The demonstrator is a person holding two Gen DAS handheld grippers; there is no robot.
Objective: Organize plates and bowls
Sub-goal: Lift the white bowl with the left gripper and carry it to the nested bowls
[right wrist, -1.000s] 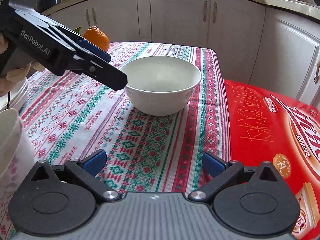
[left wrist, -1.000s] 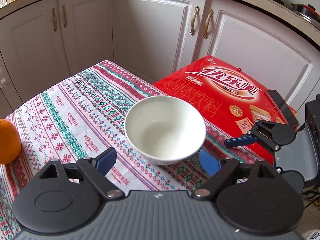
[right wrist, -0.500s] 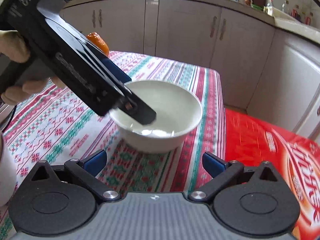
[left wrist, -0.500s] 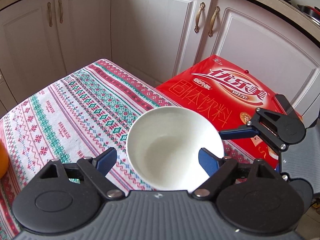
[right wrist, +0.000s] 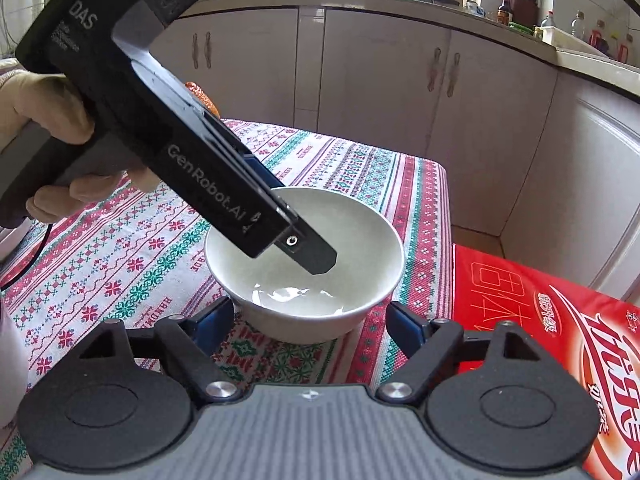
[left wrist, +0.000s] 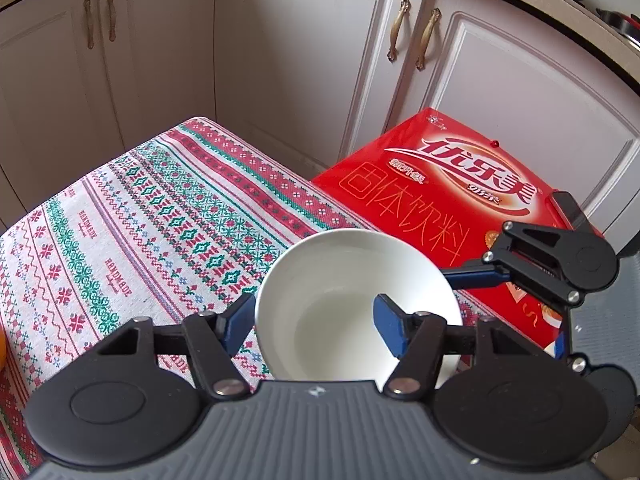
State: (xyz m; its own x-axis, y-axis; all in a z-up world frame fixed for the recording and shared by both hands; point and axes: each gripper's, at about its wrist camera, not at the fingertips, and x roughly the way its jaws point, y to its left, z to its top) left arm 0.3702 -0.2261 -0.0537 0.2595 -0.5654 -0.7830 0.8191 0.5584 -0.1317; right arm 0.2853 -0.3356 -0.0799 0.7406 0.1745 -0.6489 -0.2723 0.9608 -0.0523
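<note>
A white bowl (left wrist: 344, 300) (right wrist: 304, 280) stands upright on the patterned tablecloth (left wrist: 140, 220), close to its edge. My left gripper (left wrist: 314, 326) straddles the bowl's rim with its jaws closing. One blue pad (left wrist: 236, 324) sits just outside the wall and the other pad (left wrist: 390, 328) is inside, with a clear gap to the wall. In the right wrist view its dark finger (right wrist: 316, 256) dips into the bowl. My right gripper (right wrist: 310, 322) flanks the bowl's near side, jaws closing, pads not pressing on it.
A red drinks carton (left wrist: 460, 200) (right wrist: 560, 340) lies beside the table, lower than the bowl. An orange (right wrist: 204, 98) sits behind the left gripper. A hand (right wrist: 48, 128) holds that gripper. A white cup (right wrist: 8, 356) is at the left edge. Cabinets (left wrist: 312, 60) stand behind.
The left gripper moved forward over the bowl, dropped one finger inside it and narrowed its jaws. The right gripper's jaws narrowed around the bowl, which now sits nearer to it.
</note>
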